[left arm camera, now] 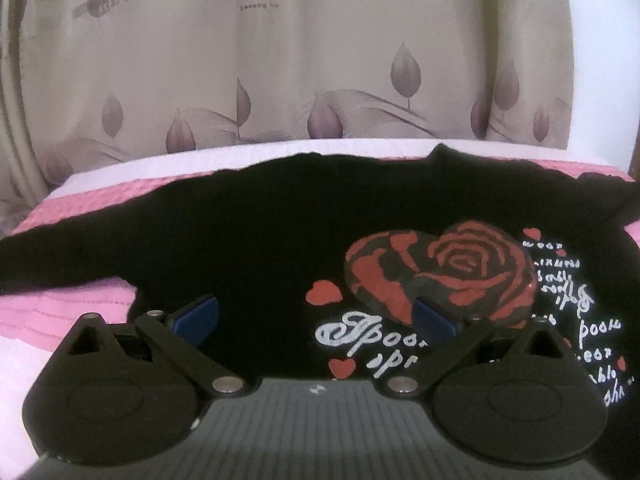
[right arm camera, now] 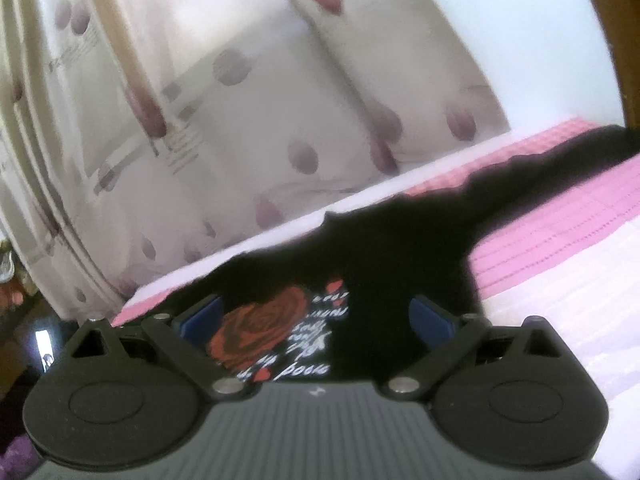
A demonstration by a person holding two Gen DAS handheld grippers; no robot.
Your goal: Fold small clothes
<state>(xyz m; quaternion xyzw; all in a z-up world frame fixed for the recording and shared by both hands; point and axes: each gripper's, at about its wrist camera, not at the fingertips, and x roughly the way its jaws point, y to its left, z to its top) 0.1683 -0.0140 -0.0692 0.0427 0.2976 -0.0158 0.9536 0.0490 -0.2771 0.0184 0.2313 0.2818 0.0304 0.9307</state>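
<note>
Both wrist views look low and close across the black shirt (left arm camera: 248, 216) toward the curtain (left arm camera: 280, 80).

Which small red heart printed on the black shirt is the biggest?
The small red heart left of the rose on the black shirt; the others are clearly smaller.

Light level: dim, soft indoor light with a pinkish cast in both views.
Shadows: the black shirt (left arm camera: 248, 240) reads as a flat dark mass, folds barely visible.
Sharpness: left wrist view fairly crisp; rose print (left arm camera: 452, 276) legible.
Blur: right wrist view smeared; curtain (right arm camera: 248, 120) streaked.
Distortion: fisheye bends the bed (left arm camera: 80, 204) edge; corners vignetted.
</note>
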